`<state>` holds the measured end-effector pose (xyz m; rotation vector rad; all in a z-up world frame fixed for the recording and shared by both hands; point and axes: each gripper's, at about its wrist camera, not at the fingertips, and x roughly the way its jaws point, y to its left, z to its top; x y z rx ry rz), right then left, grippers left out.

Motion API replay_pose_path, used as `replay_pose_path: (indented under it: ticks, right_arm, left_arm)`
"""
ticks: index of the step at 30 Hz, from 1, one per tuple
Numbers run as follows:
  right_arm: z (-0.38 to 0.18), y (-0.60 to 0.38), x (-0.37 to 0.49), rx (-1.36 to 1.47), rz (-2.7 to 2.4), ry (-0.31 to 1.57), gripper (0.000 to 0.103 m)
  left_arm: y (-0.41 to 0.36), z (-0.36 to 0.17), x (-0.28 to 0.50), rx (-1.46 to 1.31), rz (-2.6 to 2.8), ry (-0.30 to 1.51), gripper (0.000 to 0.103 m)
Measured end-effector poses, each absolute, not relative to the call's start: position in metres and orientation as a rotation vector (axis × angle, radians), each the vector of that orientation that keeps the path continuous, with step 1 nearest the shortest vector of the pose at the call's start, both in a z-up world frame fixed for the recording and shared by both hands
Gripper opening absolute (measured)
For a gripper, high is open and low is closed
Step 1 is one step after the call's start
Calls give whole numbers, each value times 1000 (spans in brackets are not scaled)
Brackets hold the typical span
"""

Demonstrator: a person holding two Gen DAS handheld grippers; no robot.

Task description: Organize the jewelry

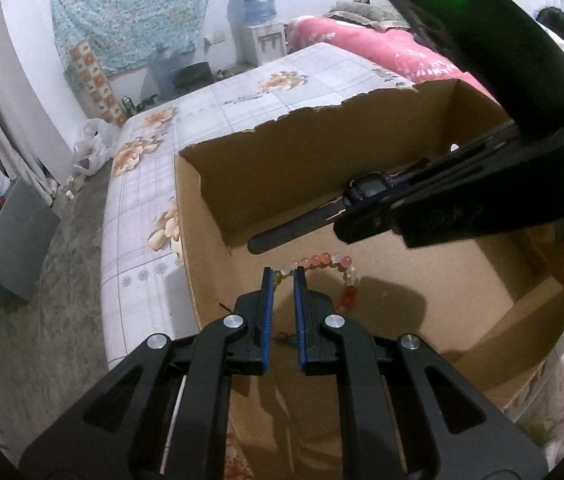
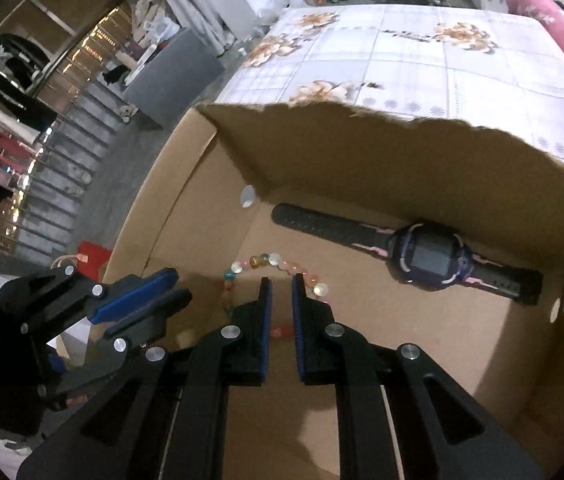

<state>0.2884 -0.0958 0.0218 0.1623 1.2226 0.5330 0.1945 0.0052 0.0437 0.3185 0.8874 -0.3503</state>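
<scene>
Now both grippers hover nearly closed and empty over the cardboard box [image 2: 202,208]: left gripper [image 1: 281,276], right gripper [image 2: 281,282]. Beaded bracelet [image 2: 278,264] mid-frame, watch [image 2: 426,256] right; next, I judge, opening to grasp one

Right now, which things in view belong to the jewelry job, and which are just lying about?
Job:
- bead bracelet
- watch
- cardboard box

Lying about:
- water dispenser
- pink blanket
- plastic bag
- floral bed sheet

A bed [image 2: 422,60] with a floral sheet carries an open cardboard box [image 2: 362,152].
</scene>
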Motion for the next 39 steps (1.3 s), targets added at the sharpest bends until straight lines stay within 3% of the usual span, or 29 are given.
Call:
replay_pose_path:
  ticks: [3, 5, 7, 10, 12, 18, 26, 30, 39]
  right_arm:
    - [31, -103, 286, 167, 518, 1193, 12]
    - [39, -108, 282, 168, 507, 1169, 20]
    - [47, -111, 277, 164, 497, 1143, 31]
    - [57, -115, 267, 148, 485, 1112, 39]
    - [64, -117, 259, 143, 477, 1097, 42]
    - [85, -120, 230, 124, 469, 1036, 52]
    - [104, -125, 188, 127, 479, 979, 53]
    - [110, -133, 157, 150, 494, 940, 58]
    - [93, -143, 74, 97, 470, 880, 65]
  left_arm:
    - [5, 46, 193, 319, -341, 879, 10]
    - [4, 49, 190, 314, -340, 875, 12]
    - [2, 53, 184, 316, -336, 859, 20]
    - [0, 61, 175, 326, -328, 832, 29]
    - [-2, 68, 167, 342, -310, 810, 42]
    - [-3, 88, 141, 380, -258, 748, 59]
    - [-1, 96, 102, 409, -229, 721, 65]
    - [4, 92, 77, 388, -225, 734, 71]
    - [-2, 37, 31, 287, -325, 930, 76]
